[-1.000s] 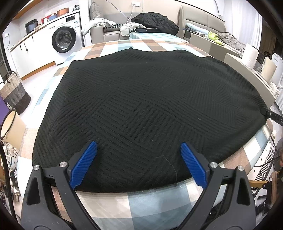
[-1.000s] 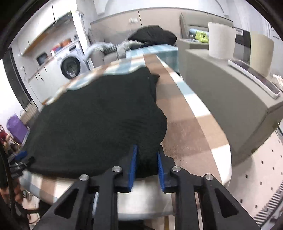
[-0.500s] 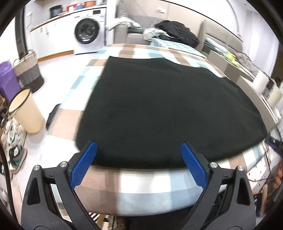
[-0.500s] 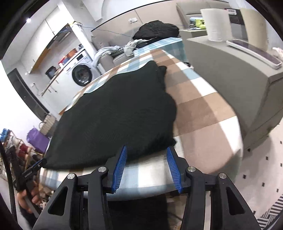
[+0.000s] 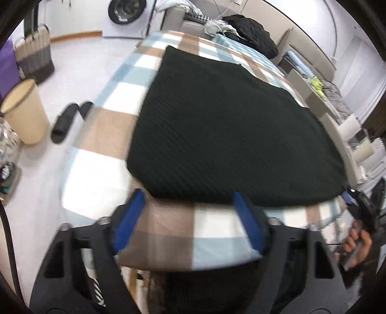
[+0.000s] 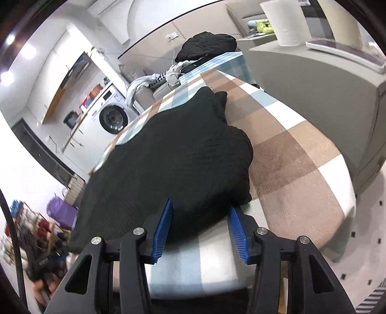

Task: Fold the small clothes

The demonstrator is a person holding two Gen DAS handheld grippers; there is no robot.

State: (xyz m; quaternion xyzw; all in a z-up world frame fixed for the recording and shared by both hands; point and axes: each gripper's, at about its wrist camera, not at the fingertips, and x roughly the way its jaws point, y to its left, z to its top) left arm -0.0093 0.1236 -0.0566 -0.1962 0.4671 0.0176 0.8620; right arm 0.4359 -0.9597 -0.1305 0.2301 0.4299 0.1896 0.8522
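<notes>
A black knitted garment point(image 5: 229, 125) lies spread flat on the table's checked cloth point(image 5: 106, 130). My left gripper point(image 5: 188, 195) hovers at the table's near edge, just short of the garment's near left corner. Its jaws are closing, with only checked cloth beneath them. In the right wrist view the garment's point(image 6: 173, 164) near right corner lies on the table point(image 6: 289, 154) between the pads of my right gripper point(image 6: 200, 205). Those jaws stand apart and do not pinch the corner. A hand point(image 5: 357, 244) holds the right gripper at the far right of the left wrist view.
On the floor to the left stand a cream bin point(image 5: 24, 113), black slippers point(image 5: 65, 120) and a woven basket point(image 5: 33, 58). A washing machine point(image 6: 113, 118) is at the back. A grey cabinet point(image 6: 313, 79) with a paper roll point(image 6: 287, 21) flanks the table's right side.
My left gripper slid left along the near edge to the garment's left corner and its jaws narrowed. My right gripper let go of the garment's right corner and opened.
</notes>
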